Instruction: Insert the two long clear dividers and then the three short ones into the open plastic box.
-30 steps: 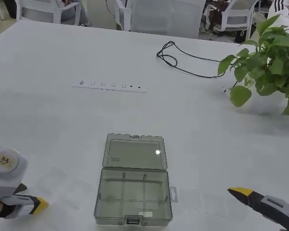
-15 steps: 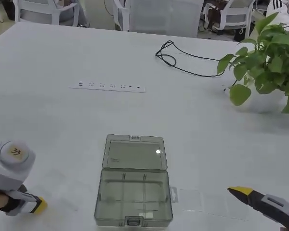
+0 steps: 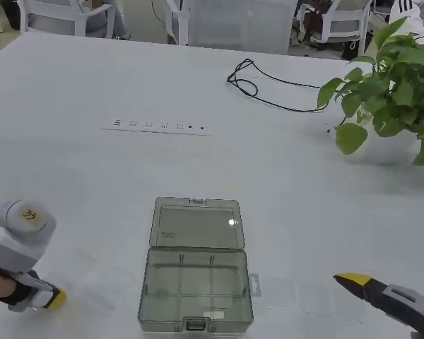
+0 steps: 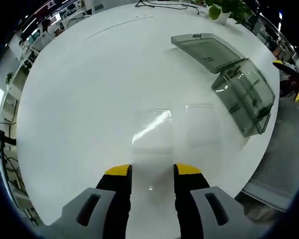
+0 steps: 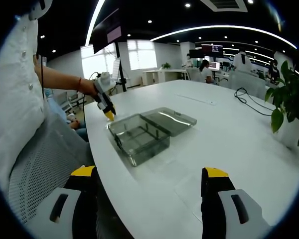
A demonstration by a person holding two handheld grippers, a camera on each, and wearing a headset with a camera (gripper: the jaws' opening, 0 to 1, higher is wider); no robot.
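The box sits by the table's near edge, with dividers just right of it. A power strip lies behind it, and a plant stands by the right edge.

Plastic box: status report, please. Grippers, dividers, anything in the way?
Left gripper open, empty, facing clear dividers lying flat on table. Right gripper open wide, empty. Plastic box open, no dividers visibly seated. Nothing blocking.

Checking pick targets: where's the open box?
Head view, bottom centre: the box lies between left gripper and right gripper, its lid flat on the far side.
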